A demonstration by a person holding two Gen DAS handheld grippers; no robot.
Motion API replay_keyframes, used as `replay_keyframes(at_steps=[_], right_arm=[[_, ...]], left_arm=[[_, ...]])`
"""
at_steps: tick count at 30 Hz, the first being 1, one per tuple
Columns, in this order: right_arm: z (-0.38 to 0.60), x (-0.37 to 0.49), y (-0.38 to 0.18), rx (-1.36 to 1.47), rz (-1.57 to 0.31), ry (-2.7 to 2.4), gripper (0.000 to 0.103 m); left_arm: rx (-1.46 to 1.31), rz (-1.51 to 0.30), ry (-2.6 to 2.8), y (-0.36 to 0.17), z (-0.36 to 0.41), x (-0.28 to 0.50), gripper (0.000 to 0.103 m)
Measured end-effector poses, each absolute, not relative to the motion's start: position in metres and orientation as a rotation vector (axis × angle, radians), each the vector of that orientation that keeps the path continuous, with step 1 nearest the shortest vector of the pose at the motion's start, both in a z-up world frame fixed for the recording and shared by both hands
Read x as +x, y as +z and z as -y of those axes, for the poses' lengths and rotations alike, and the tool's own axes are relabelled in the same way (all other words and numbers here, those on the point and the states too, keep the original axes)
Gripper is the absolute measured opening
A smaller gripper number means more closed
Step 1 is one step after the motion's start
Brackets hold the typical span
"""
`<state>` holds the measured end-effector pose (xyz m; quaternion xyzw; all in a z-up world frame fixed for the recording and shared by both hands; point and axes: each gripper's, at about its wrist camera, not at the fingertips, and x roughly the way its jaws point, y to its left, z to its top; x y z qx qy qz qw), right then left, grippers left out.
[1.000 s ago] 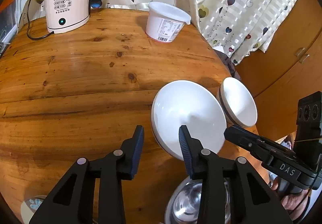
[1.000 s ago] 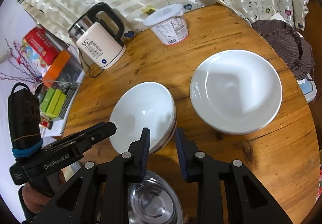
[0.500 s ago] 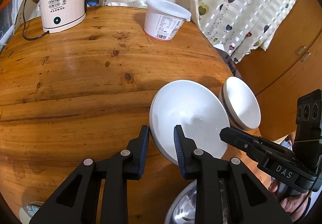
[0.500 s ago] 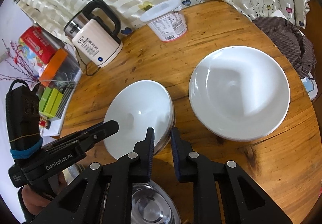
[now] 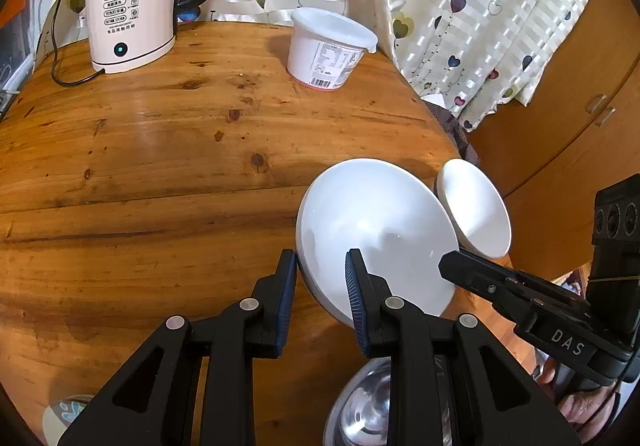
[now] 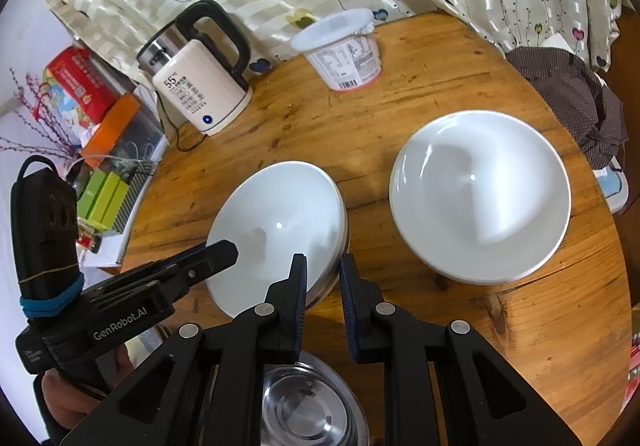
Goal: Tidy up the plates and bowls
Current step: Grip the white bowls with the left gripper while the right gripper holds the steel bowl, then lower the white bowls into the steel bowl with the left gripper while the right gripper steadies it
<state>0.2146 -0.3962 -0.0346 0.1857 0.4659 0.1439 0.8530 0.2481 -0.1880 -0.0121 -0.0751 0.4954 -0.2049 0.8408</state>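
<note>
A white bowl (image 5: 376, 230) is held over the round wooden table, gripped at both sides. My left gripper (image 5: 320, 278) is shut on its left rim. My right gripper (image 6: 323, 278) is shut on its right rim, and the bowl (image 6: 276, 230) looks to be the top of a small stack. A stack of white plates (image 6: 480, 193) lies on the table to the right, also seen edge-on in the left wrist view (image 5: 476, 213). A steel bowl (image 6: 304, 406) sits below the grippers at the near edge (image 5: 368, 406).
An electric kettle (image 5: 132, 9) with its cord and a white lidded tub (image 5: 328, 49) stand at the back of the table (image 5: 160, 165). A brown cloth (image 6: 572, 93) lies off the right edge. Boxes and clutter (image 6: 100, 117) sit to the left.
My left gripper closed from wide open onto the bowl's left rim. My right gripper narrowed onto the right rim. The bowl has lifted slightly and both views have moved forward.
</note>
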Motion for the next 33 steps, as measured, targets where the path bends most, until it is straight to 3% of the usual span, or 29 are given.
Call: replay_keyframes(at_steps=[33], right_arm=[[0.390,0.131,0.020,0.368,-0.901,0.301,0.016]], left_arm=[[-0.144,-0.973,-0.476,0.036,0.177,0.169,0.026]])
